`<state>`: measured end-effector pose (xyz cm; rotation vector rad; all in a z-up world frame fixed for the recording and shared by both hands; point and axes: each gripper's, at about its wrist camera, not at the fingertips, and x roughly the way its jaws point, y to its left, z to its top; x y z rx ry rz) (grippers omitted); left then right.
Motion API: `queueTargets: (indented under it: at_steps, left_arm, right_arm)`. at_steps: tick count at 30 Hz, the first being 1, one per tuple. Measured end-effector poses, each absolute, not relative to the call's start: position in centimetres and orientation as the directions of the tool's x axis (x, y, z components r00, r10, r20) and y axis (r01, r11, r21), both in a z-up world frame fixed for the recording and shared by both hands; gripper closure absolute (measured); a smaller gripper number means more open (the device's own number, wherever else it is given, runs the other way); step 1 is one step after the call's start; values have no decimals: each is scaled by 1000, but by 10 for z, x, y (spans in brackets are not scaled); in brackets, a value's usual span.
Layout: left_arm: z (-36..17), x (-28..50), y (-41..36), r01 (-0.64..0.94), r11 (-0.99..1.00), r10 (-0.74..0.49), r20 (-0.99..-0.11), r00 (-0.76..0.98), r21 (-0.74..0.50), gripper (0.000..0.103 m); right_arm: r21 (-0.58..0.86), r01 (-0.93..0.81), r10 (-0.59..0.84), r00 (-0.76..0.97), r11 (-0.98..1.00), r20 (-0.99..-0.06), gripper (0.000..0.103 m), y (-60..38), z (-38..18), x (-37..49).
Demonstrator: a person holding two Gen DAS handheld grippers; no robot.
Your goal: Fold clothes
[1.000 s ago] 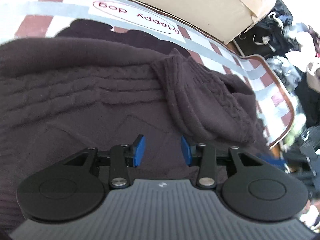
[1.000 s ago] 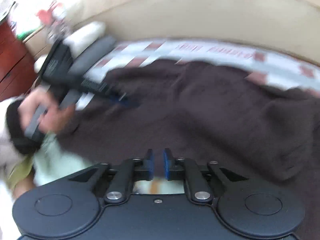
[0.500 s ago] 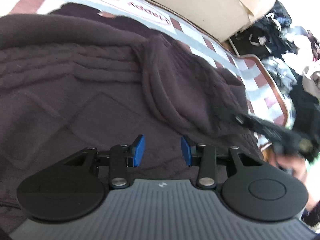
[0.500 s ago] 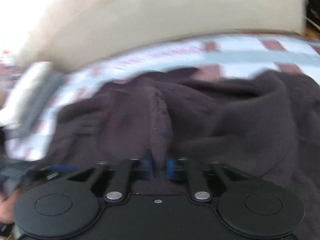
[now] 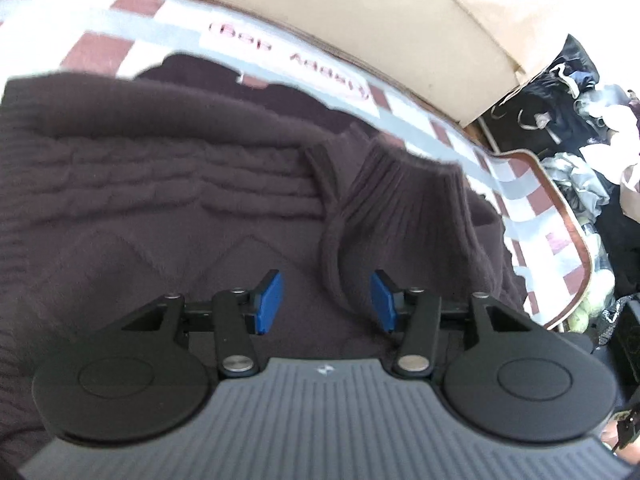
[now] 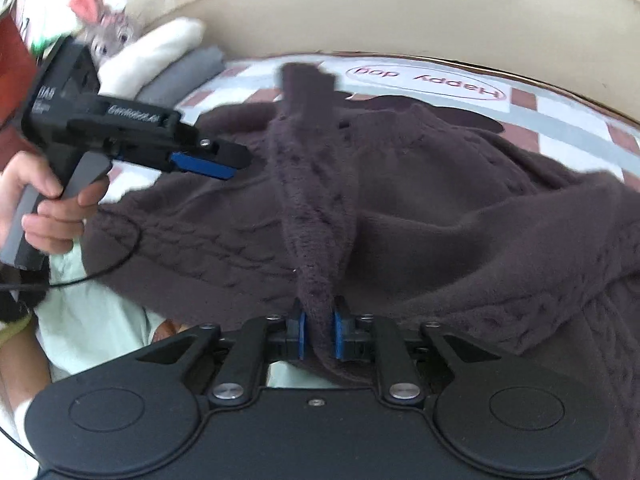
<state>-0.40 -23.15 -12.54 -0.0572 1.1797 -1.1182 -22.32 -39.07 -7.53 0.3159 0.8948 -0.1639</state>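
Pinching a raised fold of the dark brown cable-knit sweater [image 6: 460, 216], the right gripper [image 6: 318, 334] has its jaws just widened but its pads press the knit. Farther left, the left gripper [image 5: 326, 300] has just spread, empty, over the sweater, which lies on a checked mat [image 5: 132, 24].

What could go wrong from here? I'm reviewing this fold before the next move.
The right gripper pinches only a narrow ridge of the sleeve; the thick knit might slip out when pulled. The left gripper, its jaws just opened, holds nothing, so the sweater body could drag and bunch on the checked mat. The cuff lies rumpled and may fold in crooked.
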Motion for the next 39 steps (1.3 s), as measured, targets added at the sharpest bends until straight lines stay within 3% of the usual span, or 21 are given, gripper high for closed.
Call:
queueTargets:
  at_steps: [2, 4, 8, 9, 11, 14, 15, 20, 28, 34, 37, 39]
  left_arm:
    - [-128, -5, -232, 649, 533, -676, -734, -60, -544, 55]
    - [-124, -7, -228, 629, 550, -648, -756, -94, -549, 55]
    - [-113, -18, -226, 661, 481, -663, -732, -155, -576, 47]
    - [-113, -18, -226, 664, 490, -659, -739, -142, -565, 47]
    - [-114, -16, -225, 668, 507, -652, -749, -117, -545, 47]
    - [-118, 0, -209, 583, 547, -676, -728, -115, -601, 47]
    - [-121, 5, -200, 555, 565, -680, -725, -107, -611, 46]
    - [-144, 27, -158, 464, 631, -682, -730, -48, -621, 46]
    - [-141, 27, -172, 470, 537, -747, -654, -121, -700, 45]
    - [-138, 38, -163, 409, 505, -772, -610, -180, -760, 45]
    - [-126, 45, -155, 411, 530, -789, -609, -80, -742, 45]
    - [-118, 47, -148, 414, 574, -786, -617, 37, -706, 35]
  right_arm:
    - [178, 265, -21, 608, 948, -794, 67, -388, -75, -216]
    - [152, 277, -45, 595, 949, -802, 44, -387, -76, -205]
    - [114, 367, -136, 589, 923, -797, 43, -396, -77, -180]
    - [140, 374, -129, 609, 917, -783, 53, -400, -76, -177]
    - [159, 361, -123, 645, 919, -754, 91, -401, -70, -172]
    - [-111, 227, -239, 683, 968, -690, 90, -359, -52, -169]
    - [-131, 201, -234, 686, 971, -689, 90, -350, -49, -171]
    - [34, 166, -75, 606, 986, -792, 87, -343, -70, -190]
    - [128, 228, -31, 586, 965, -810, 83, -363, -68, -197]
    - [108, 113, 27, 559, 988, -829, 81, -353, -72, -202]
    - [138, 141, 34, 568, 980, -822, 81, -359, -75, -203]
    - [123, 126, 30, 565, 984, -825, 81, -356, -77, -202]
